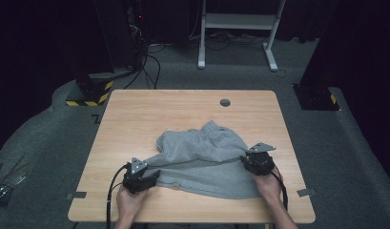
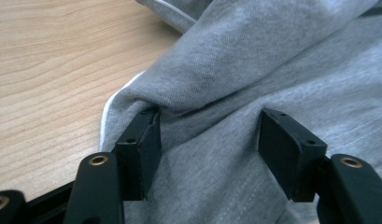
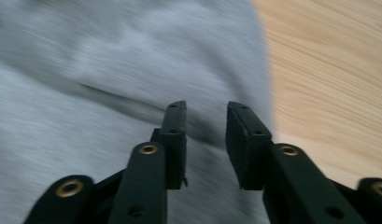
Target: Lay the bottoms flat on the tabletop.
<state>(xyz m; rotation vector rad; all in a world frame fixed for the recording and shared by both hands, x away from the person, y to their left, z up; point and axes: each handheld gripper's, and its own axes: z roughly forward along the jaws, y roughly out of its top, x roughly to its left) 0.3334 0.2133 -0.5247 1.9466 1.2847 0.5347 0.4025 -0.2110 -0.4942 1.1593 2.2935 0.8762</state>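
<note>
Grey shorts (image 1: 207, 162) stretch crosswise along the bench (image 1: 135, 114), left tongs (image 1: 152, 177) and right tongs (image 1: 243, 160) both gaping open at opposite ends.

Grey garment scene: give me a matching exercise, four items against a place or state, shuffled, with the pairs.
Items:
1. grey garment
2. left gripper
3. right gripper
4. cable hole

Places or states:
A. jaws wide apart over a fabric fold
B. far edge of the table
C. crumpled on the table's near half
D. jaws narrowly apart at the cloth's edge

Pairs: 1-C, 2-A, 3-D, 4-B
</note>
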